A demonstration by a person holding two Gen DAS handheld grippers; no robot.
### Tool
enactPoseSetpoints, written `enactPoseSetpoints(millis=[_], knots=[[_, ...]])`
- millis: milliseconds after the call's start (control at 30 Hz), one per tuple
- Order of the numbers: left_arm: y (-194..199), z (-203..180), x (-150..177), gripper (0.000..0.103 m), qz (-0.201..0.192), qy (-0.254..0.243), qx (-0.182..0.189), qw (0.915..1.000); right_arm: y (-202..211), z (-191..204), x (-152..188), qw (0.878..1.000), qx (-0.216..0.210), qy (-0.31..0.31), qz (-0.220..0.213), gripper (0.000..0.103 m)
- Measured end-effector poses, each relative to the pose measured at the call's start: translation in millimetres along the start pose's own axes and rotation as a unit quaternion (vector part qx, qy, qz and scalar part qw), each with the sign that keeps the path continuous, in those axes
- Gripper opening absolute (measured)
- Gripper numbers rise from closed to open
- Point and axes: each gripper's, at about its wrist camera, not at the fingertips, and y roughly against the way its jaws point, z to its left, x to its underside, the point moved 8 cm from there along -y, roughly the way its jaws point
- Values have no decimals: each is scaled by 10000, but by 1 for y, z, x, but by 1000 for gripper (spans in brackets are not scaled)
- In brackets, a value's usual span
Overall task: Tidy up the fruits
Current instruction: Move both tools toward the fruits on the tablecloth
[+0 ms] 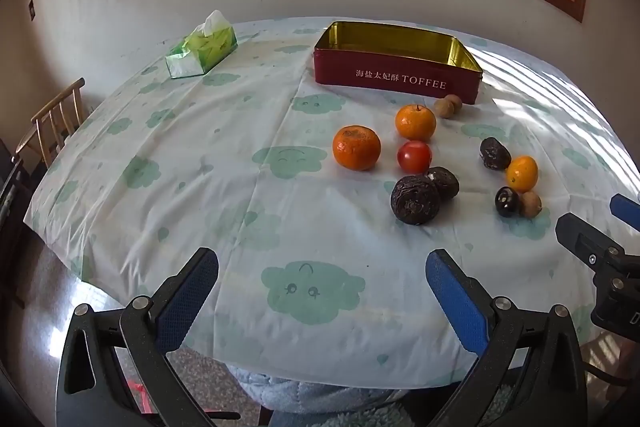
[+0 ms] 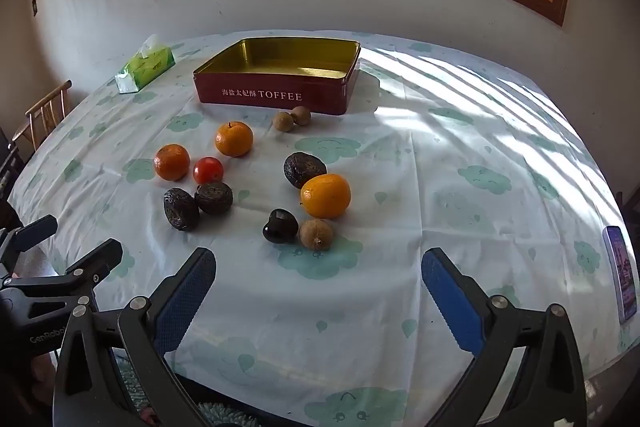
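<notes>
Hovering with left gripper (image 1: pixel 322 281) and right gripper (image 2: pixel 318 277) both spread wide and empty, fruits (image 2: pixel 325 195) loose before the bare toffee tin (image 2: pixel 276 95); likely reaching first.

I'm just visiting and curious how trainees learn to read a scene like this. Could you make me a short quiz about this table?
1. True or false: the red tin already holds fruit.
2. How many orange citrus fruits lie on the tablecloth?
3. Which sits nearest the tin's front wall: A) the tomato, B) the two small brown fruits, C) the tissue pack?

Key: 1. False, its gold inside is bare. 2. Three. 3. B.

Both the left gripper and right gripper hover with jaws spread, holding nothing.
</notes>
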Motion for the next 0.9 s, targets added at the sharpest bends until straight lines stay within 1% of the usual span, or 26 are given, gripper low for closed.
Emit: enactPoseSetpoints(millis=[300, 433, 700, 767, 900], knots=[[2, 1, 4, 103, 9, -3, -1, 10000, -3, 1, 3, 9999, 71, 83, 74, 101], [1, -1, 4, 103, 23, -55, 5, 10000, -4, 1, 4, 9999, 74, 113, 89, 96], [2, -5, 5, 103, 17, -133, 54, 9999, -8, 0, 9, 9998, -64, 11, 183, 87], [2, -5, 4, 103, 32, -132, 67, 9999, -9, -1, 10, 9998, -77, -17, 207, 83], [1, -5, 4, 103, 53, -102, 103, 9999, -10, -3, 11, 9996, -107, -73, 244, 82]])
